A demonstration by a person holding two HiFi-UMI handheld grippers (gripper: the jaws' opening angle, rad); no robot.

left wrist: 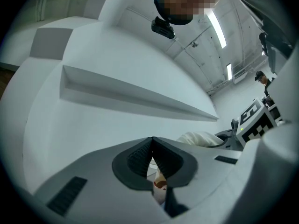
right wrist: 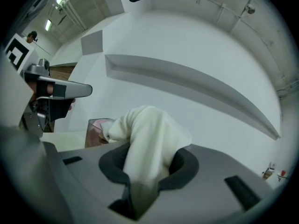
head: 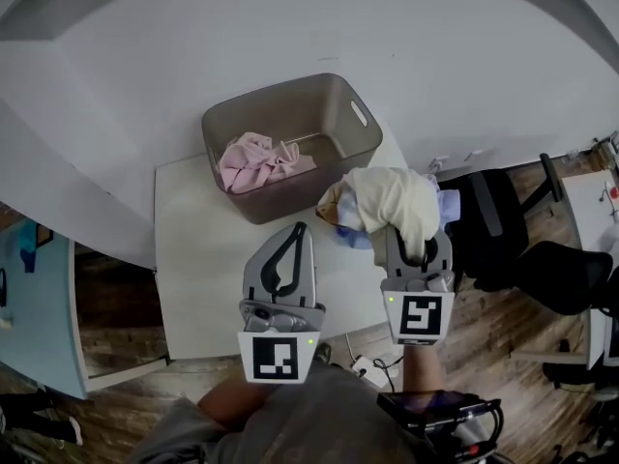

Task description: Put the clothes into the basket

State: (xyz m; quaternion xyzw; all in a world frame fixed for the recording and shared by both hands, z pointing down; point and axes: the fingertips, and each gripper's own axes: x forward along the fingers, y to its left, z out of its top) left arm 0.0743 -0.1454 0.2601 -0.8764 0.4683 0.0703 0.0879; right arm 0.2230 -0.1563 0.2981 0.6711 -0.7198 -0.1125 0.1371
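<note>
**While I grip one cloth, another lies in the basket**

Where the white table [head: 193, 259] ends near the white wall, the grey basket [head: 340, 155] holds a pink cloth [head: 253, 159]. My right gripper [head: 414, 249] clamps a cream cloth [head: 392, 201] just beside the basket. My left gripper [head: 300, 230] is closed, empty. Wooden floor [head: 527, 356] surrounds a black chair [head: 503, 230].

White table [head: 198, 259] stands on wood plank floor [head: 527, 341]. Black office chair [head: 498, 225] sits just off the table's right edge; white power strip [head: 368, 365] with cable lies on the floor by its near right corner. Pale blue desk [head: 39, 307] stands off the left edge.
</note>
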